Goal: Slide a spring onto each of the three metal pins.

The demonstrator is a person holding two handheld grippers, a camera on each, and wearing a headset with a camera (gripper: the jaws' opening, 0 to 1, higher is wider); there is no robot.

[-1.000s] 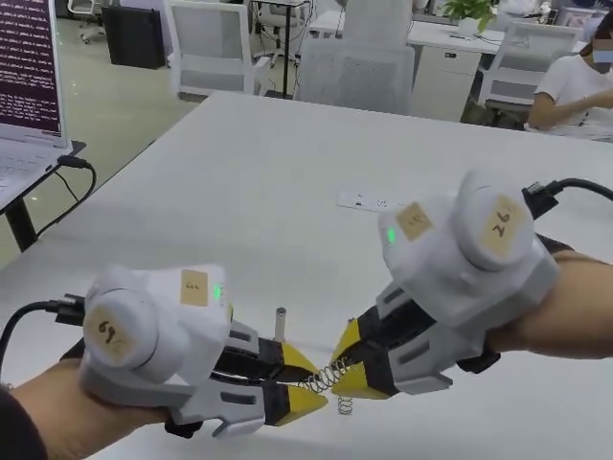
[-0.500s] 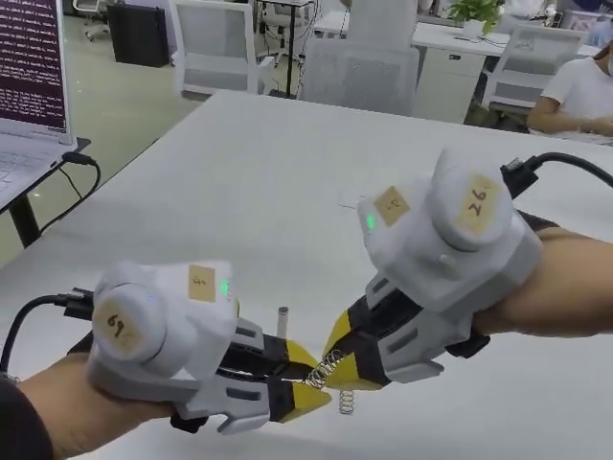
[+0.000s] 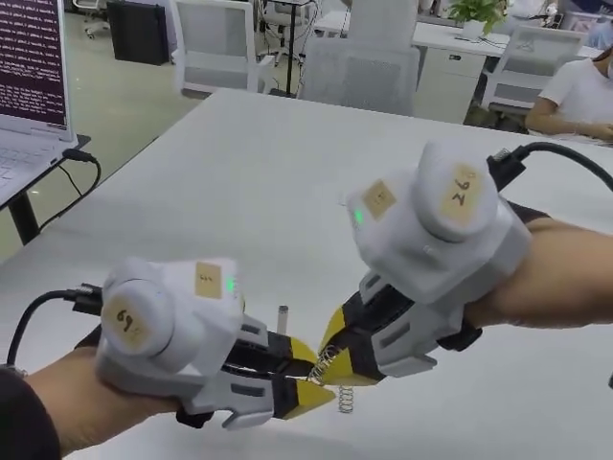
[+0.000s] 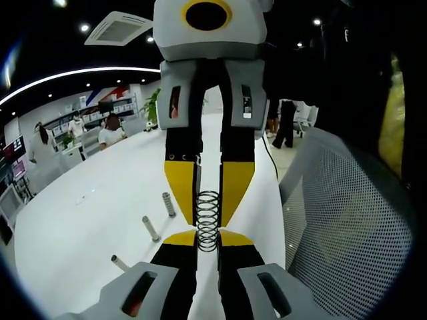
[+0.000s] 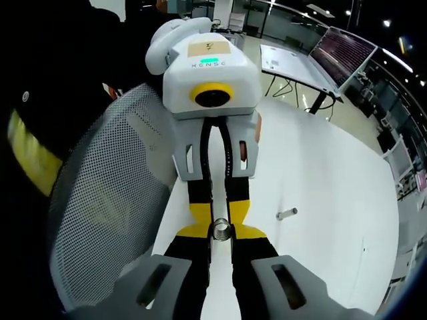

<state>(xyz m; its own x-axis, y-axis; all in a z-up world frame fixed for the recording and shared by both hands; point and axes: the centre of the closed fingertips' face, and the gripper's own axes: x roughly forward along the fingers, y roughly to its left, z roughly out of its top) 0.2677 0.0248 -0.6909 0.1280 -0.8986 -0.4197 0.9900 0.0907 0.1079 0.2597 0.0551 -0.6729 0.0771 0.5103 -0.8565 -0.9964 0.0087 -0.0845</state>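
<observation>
White workbench (image 3: pixel 239 172), open laptop (image 3: pixel 31 77) at its left, grey mesh chairs (image 3: pixel 359 65) behind it

Open office w/ white desks (image 3: pixel 442 34), mesh chairs (image 3: pixel 359 65) (laptop (image 3: pixel 29 67) left).

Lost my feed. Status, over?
Left hand-held gripper, right hand-held gripper: tip to tip, both shut on one spring. Three pins on table alongside. Nothing blocking.

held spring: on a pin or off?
Off. The spring is gripped between left gripper and right gripper tips, apart from the bare pins.
</observation>
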